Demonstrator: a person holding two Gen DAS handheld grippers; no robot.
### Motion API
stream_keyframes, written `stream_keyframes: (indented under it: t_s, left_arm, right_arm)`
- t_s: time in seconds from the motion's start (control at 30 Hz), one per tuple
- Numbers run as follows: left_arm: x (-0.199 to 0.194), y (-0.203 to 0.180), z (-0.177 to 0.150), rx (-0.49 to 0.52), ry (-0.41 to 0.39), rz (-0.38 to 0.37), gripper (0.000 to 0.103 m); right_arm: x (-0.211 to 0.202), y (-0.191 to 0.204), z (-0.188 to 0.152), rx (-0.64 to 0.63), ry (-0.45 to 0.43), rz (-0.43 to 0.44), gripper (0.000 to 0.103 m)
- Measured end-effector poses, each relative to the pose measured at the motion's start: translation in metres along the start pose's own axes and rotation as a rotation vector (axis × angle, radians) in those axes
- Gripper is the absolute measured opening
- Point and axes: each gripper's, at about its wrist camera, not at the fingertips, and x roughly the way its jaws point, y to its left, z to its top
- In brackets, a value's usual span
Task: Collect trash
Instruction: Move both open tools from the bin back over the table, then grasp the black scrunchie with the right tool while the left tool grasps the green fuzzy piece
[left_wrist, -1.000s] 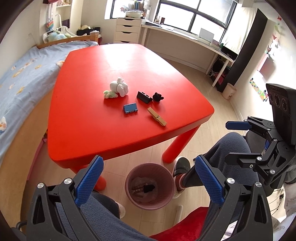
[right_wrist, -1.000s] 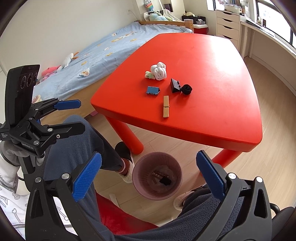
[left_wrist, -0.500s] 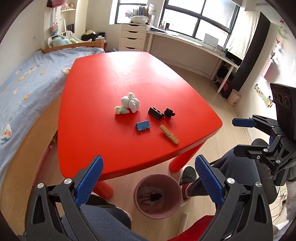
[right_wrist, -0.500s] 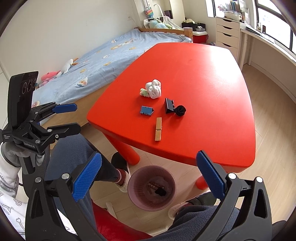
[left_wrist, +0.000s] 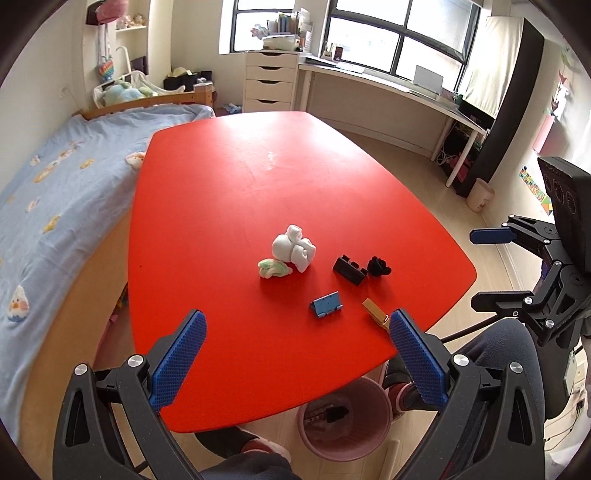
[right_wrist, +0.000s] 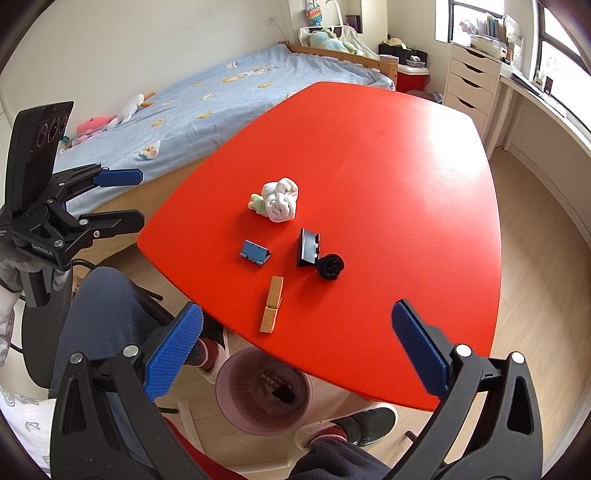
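Observation:
On the red table lie a crumpled white tissue wad with a greenish scrap, a blue clip, a black clip, a black crumpled bit and a wooden clothespin. A pink trash bin with some trash stands on the floor under the near edge. My left gripper and right gripper are open and empty, short of the table.
A bed with a blue sheet runs along the table's left side. A white drawer unit and a long desk stand under the windows. My legs and shoes are beside the bin.
Both grippers have risen and moved forward toward the table, so the items look nearer and the bin lies lower and partly under the table edge. Both stay open.

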Motion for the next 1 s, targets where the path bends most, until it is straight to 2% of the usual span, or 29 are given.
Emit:
stream_keyframes:
  t_s: [0.17, 0.37, 0.7, 0.77, 0.93, 0.97, 1.0]
  left_arm:
    - [0.022, 0.008, 0.013, 0.026, 0.021, 0.009, 0.095]
    - [0.057, 0.014, 0.021, 0.060, 0.095, 0.016, 0.095]
    - [0.104, 0.023, 0.025, 0.062, 0.181, 0.008, 0.095]
    - [0.110, 0.022, 0.025, 0.068, 0.191, 0.011, 0.095]
    - [0.121, 0.019, 0.024, 0.086, 0.215, 0.011, 0.095]
    - [0.123, 0.019, 0.024, 0.087, 0.219, 0.014, 0.094]
    - [0.125, 0.019, 0.024, 0.088, 0.224, 0.014, 0.087]
  right_arm:
    - [0.024, -0.013, 0.014, -0.034, 0.046, 0.003, 0.100]
    - [0.055, -0.024, 0.027, -0.071, 0.117, 0.007, 0.100]
    - [0.094, -0.031, 0.031, -0.131, 0.191, 0.008, 0.099]
    - [0.098, -0.032, 0.031, -0.138, 0.198, 0.012, 0.089]
    - [0.109, -0.034, 0.029, -0.147, 0.223, 0.017, 0.077]
    - [0.110, -0.034, 0.028, -0.151, 0.227, 0.019, 0.073]
    - [0.111, -0.033, 0.029, -0.155, 0.229, 0.020, 0.072]
